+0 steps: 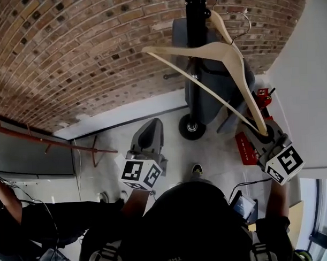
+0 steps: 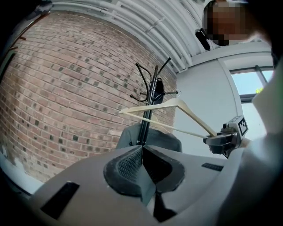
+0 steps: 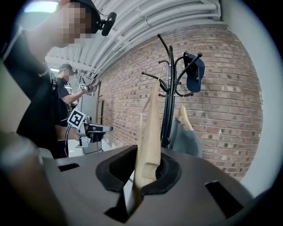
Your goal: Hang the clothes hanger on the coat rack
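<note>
Brick wall [image 1: 69, 50] ahead, right gripper [image 3: 145, 174] clamped on just one tip of the hanger [image 3: 149, 128], which reaches forward beside the coat rack [image 3: 167, 110], left gripper [image 2: 142, 154] closed up empty, so I reckon it swivels and misses.

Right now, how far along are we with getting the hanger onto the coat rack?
Done: the wooden hanger is clamped by one end in the right gripper and raised at the coat rack. In hand: bringing it onto a rack arm; whether it has caught is unclear. Left: seat it and release. The left gripper is shut, empty.
</note>
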`<state>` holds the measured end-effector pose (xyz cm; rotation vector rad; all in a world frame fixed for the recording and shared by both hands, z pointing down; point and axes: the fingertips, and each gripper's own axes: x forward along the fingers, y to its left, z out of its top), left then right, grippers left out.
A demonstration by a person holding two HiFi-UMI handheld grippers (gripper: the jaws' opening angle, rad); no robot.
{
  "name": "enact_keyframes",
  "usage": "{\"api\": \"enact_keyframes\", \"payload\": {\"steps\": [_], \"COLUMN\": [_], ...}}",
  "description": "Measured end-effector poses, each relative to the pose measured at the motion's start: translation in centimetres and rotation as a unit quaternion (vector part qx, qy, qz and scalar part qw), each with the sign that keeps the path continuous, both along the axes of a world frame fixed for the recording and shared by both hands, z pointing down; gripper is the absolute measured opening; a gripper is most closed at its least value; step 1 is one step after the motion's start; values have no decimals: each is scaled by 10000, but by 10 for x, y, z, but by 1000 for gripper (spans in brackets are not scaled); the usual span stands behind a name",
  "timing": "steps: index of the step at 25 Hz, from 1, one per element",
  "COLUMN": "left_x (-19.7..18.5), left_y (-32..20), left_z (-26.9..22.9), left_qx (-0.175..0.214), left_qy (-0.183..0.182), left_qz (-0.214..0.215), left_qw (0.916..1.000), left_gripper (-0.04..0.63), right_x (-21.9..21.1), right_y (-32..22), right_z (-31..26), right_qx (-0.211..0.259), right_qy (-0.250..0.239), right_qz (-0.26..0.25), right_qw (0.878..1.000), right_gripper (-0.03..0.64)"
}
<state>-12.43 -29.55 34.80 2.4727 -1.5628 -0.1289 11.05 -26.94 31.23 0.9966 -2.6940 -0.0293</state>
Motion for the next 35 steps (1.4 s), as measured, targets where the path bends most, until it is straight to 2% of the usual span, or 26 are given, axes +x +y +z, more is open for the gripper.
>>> {"api": "enact_keyframes", "payload": {"steps": [10,19,24,35], "left_x": [23,17,11,-5], "left_y": [-41,-57,-64,-77], "left_z": [-1,-2,-2,-2], "left_qx": [-56,-69,-60,-80], "left_qy": [-188,-218,-216,-150], "left_qz": [-260,-244,-107,-7], "left_qw": [9995,9994,9997,9999], "left_gripper": [23,23,23,23], "right_x": [25,15,9,1], "right_y": [-78,-96,-104,-110], "right_z": [-9,-22,-13,-1], "right_qx": [-228,-372,-610,-736], "right_qy": [298,570,714,998], "right_qz": [-707,-1074,-1082,-1021], "right_qw": [9968,9919,9897,9870], "right_gripper": [43,43,43,43]}}
